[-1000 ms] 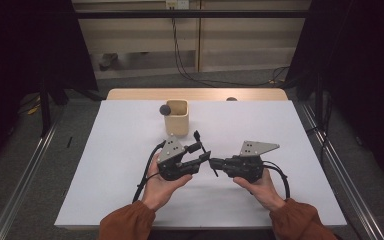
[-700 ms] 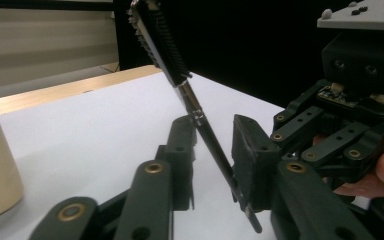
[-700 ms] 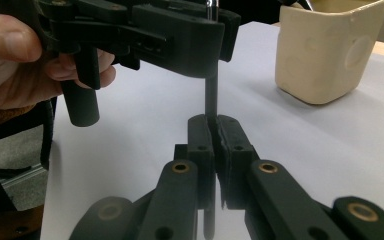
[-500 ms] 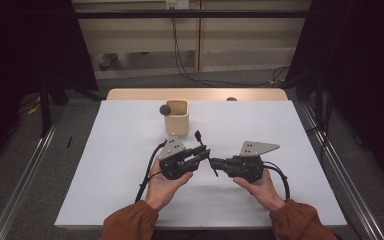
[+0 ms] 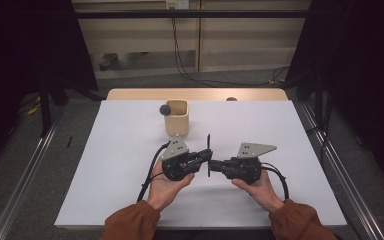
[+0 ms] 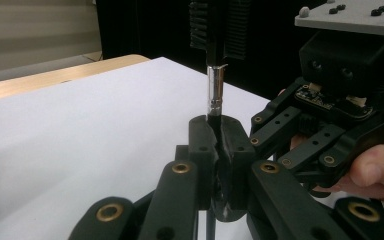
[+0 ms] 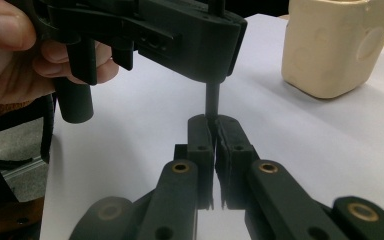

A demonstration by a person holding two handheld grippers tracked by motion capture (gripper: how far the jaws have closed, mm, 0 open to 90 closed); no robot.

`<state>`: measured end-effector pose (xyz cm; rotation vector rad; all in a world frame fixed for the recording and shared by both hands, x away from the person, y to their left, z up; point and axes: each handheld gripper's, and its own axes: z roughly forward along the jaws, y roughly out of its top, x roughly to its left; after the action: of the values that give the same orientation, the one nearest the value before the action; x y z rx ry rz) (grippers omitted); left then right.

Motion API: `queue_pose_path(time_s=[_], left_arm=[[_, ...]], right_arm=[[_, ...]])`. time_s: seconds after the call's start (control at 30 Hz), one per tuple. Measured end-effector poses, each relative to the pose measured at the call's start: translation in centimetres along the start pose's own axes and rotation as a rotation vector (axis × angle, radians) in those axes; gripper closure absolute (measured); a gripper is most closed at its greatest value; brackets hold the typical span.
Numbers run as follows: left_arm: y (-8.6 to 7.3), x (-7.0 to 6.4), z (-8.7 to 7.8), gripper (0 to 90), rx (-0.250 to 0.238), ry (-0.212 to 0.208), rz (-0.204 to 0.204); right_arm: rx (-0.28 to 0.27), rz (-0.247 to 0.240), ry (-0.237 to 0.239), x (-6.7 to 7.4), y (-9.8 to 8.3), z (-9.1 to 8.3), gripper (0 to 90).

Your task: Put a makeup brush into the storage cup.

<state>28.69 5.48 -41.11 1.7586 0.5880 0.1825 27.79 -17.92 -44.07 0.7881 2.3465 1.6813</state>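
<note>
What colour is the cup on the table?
The cup is cream, a pale beige. It shows best in the right gripper view.

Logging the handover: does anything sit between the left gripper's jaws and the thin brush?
Nothing visible does. The jaws of the left gripper have just been closing and now clamp the brush below its silver collar; the right gripper grips it too.

Cup [image 5: 176,117] stands beyond tools; table [image 5: 105,165] elsewhere seemingly open.
</note>
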Motion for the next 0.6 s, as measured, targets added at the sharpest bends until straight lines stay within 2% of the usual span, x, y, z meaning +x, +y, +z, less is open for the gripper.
queue_pose_path(time_s=[0.17, 0.23, 0.43, 0.6], left_arm=[[0.07, -0.04, 0.11, 85.8, 0.007, 0.001, 0.002], [0.08, -0.01, 0.05, 85.8, 0.006, -0.012, 0.000], [0.03, -0.12, 0.07, 85.8, 0.004, -0.003, 0.003], [-0.01, -0.13, 0.13, 85.8, 0.010, -0.005, 0.003]], right_arm=[[-0.001, 0.009, 0.004, -0.16, -0.04, -0.05, 85.9], [-0.003, 0.013, 0.008, -0.21, -0.03, -0.08, 85.7], [-0.006, 0.018, 0.015, -0.22, -0.05, -0.12, 84.6], [-0.004, 0.021, 0.018, -0.27, -0.02, -0.20, 78.8]])
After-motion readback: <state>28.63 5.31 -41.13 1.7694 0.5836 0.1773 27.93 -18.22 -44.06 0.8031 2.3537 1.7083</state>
